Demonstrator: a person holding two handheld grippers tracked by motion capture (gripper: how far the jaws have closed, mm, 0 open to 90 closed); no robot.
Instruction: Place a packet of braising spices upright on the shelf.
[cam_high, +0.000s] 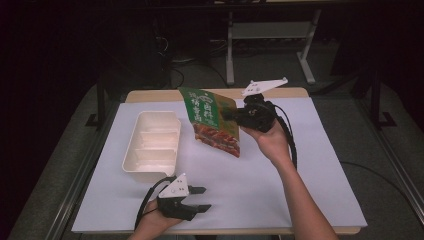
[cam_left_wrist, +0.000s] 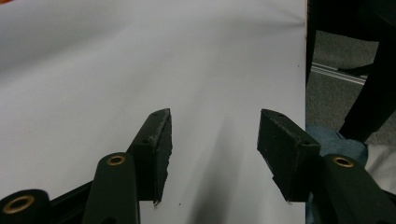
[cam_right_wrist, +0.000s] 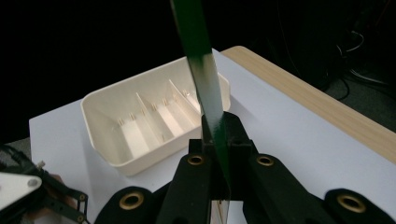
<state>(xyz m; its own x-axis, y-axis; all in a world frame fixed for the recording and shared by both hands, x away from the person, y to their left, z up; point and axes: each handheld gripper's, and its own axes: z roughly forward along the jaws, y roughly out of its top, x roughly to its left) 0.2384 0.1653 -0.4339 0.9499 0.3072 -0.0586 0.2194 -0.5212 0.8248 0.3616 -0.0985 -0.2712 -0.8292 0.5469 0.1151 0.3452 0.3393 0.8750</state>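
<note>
A: Status of the right tool (cam_high: 231, 114)?

B: Jaws clamped on the edge of the green food pouch (cam_high: 214, 120), held in the air above the white-covered worktop (cam_high: 280, 185), just right of the cream divided tray (cam_high: 151, 145). In the right gripper view the pouch (cam_right_wrist: 205, 88) stands edge-on between the pads.

A: Left tool (cam_high: 201, 198)?

B: Jaws apart, nothing between them, low over the worktop's near edge, in front of the tray.

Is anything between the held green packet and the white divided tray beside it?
Nothing visible. The right gripper holds the green packet above the table, right of the white tray. The gap between them is bare white cover, and the tray's compartments look empty. The left gripper sits open near the table's front edge.
</note>
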